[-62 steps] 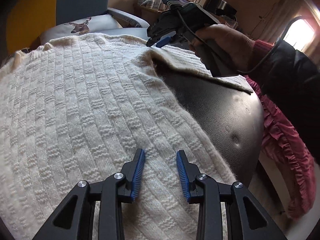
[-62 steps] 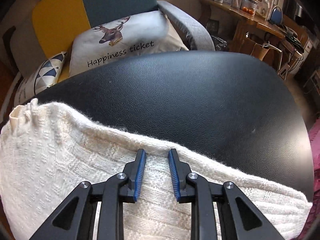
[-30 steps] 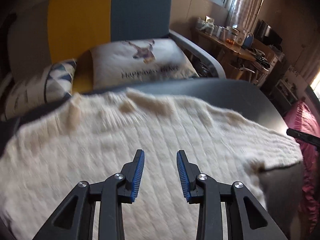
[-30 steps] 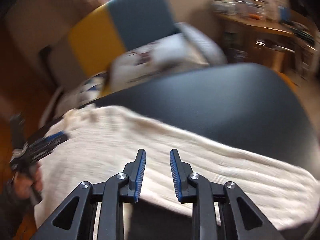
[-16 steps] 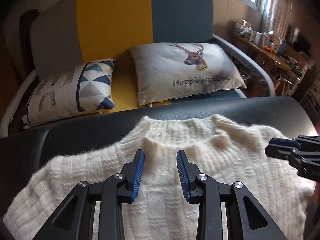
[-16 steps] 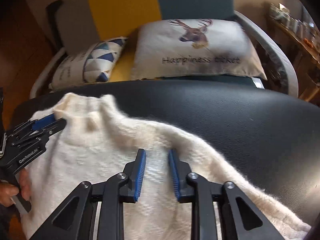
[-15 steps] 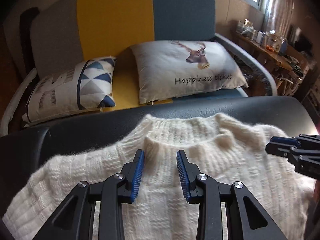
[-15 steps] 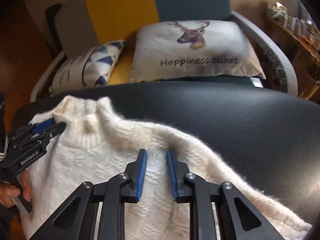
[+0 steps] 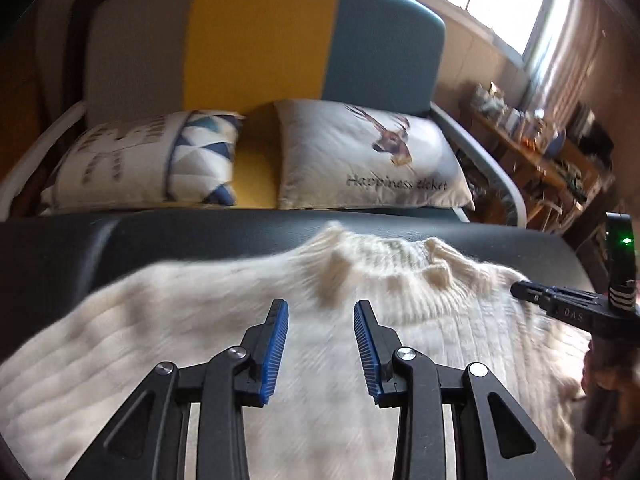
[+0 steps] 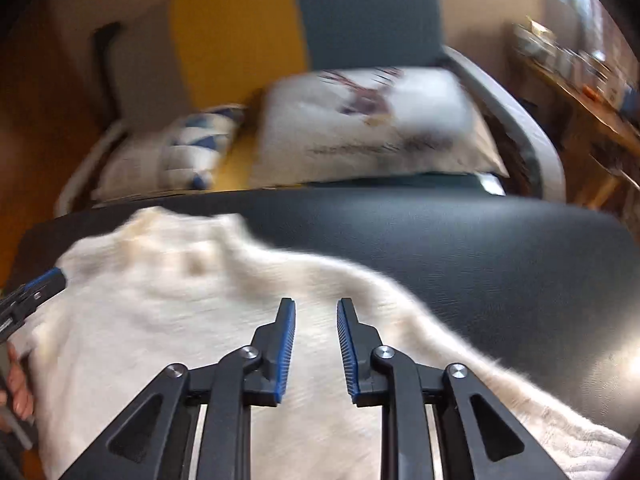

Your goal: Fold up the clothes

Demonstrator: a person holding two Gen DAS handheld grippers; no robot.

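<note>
Since half a second ago you've drawn both grippers back, so the collar sits farther ahead. The sweater (image 9: 328, 344) lies spread on the black table (image 9: 120, 248), collar toward the sofa (image 9: 260, 40). Your left gripper (image 9: 321, 320) is wide apart and empty; your right gripper (image 10: 316, 320) is narrower, also empty. You look ready to start another fold.

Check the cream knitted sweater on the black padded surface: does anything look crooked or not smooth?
Yes. The cream knitted sweater lies askew on the black padded surface: its ribbed collar is bunched into lumps, and its right edge runs diagonally. Both the left gripper and the right gripper are open above it.
</note>
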